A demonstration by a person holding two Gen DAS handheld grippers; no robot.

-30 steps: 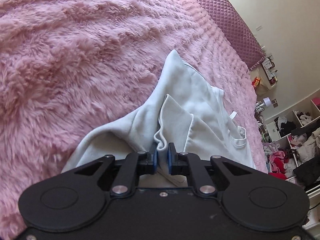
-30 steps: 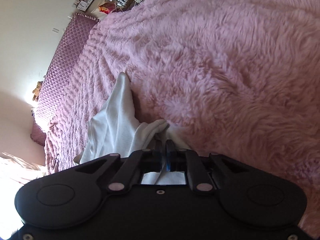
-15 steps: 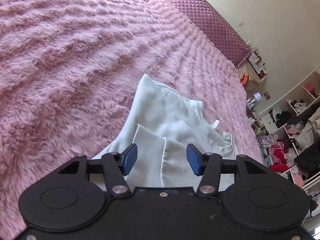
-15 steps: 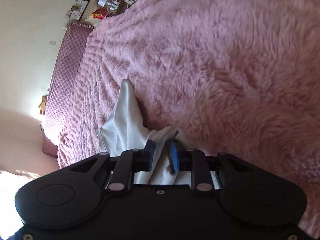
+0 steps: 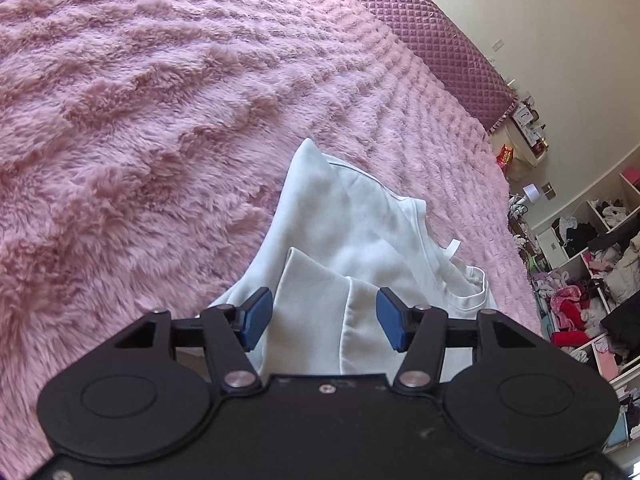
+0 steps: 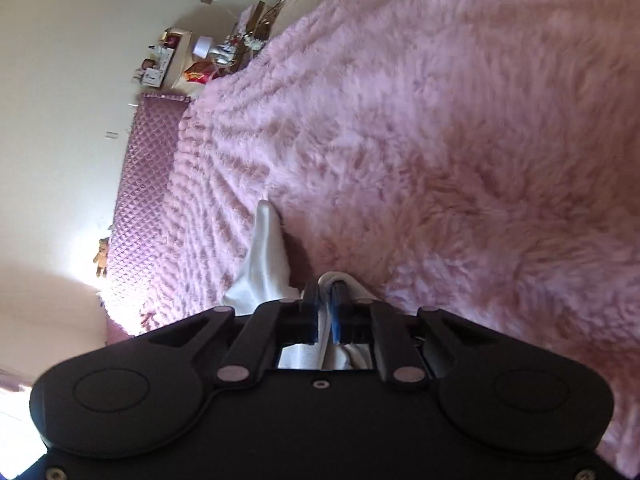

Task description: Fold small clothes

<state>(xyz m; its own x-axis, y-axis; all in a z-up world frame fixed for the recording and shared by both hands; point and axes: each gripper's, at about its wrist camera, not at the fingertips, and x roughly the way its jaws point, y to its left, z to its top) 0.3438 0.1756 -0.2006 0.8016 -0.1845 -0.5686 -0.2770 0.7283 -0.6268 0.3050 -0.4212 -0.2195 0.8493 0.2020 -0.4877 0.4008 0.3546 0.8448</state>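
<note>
A small white garment [image 5: 352,232] lies partly folded on the fluffy pink blanket [image 5: 140,128], its neckline and label toward the right. My left gripper [image 5: 324,316] is open and empty, its blue pads [image 5: 256,312] apart just above a folded flap of the garment. In the right wrist view my right gripper [image 6: 326,312] is shut on a fold of the white garment [image 6: 266,264], which runs away from the jaws across the blanket [image 6: 440,140].
A quilted purple headboard [image 5: 432,40] runs along the far edge of the bed. A bedside stand with small items [image 5: 524,140] and open shelves stuffed with clothes [image 5: 592,280] stand to the right, past the bed's edge.
My left gripper has opened, let go of the garment fold and drawn back a little. My right gripper loosened briefly and is shut on the cloth again, and it has tilted.
</note>
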